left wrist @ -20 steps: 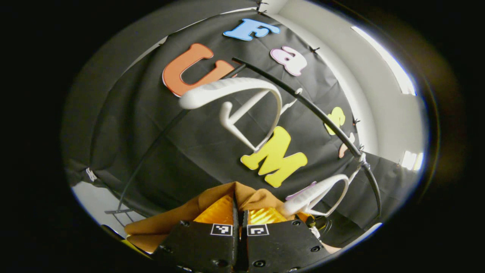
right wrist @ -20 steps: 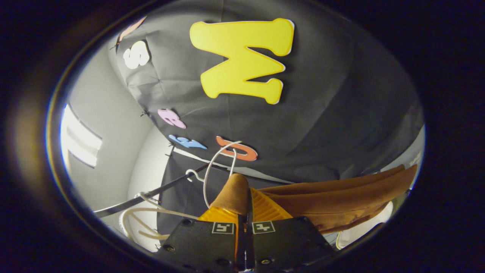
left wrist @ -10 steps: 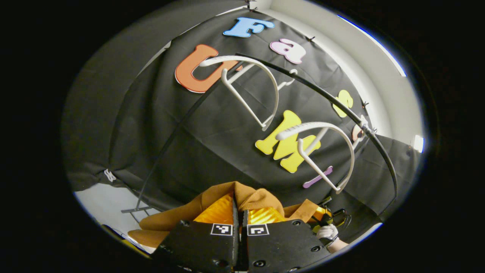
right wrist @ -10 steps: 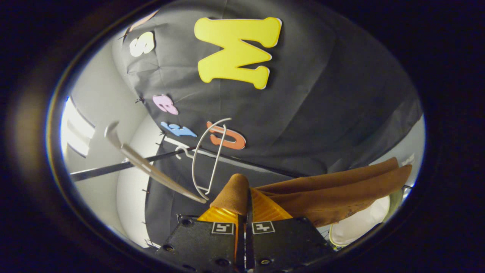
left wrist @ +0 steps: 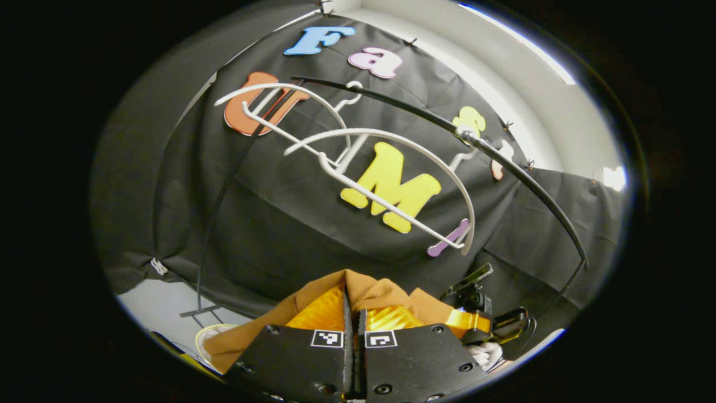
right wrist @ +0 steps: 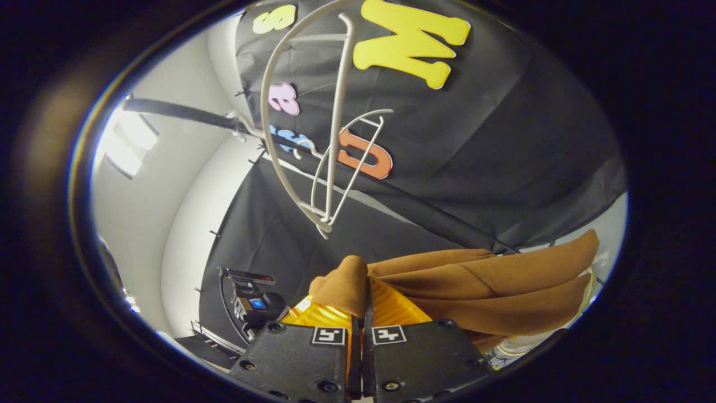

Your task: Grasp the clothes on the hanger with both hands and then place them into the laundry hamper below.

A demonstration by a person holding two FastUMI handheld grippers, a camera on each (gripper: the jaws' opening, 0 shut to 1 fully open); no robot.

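Note:
A brown garment bunches over my left gripper, whose fingers are shut on its cloth. In the right gripper view the same brown garment trails off to the right, and my right gripper is shut on a fold of it. Two bare white hangers hang from the black rail above, free of the garment. The other gripper shows at the lower right of the left gripper view, held by a gloved hand. A pale hamper rim peeks out under the cloth.
The black rack's upright and foot stand at the left on a light floor. White booth walls rise behind the black cloth. A small device on a stand sits low at the left in the right gripper view.
Both grippers have dropped lower with the brown garment still pinched; the rail and hangers now sit higher and farther off. The nearer hanger has swung free.

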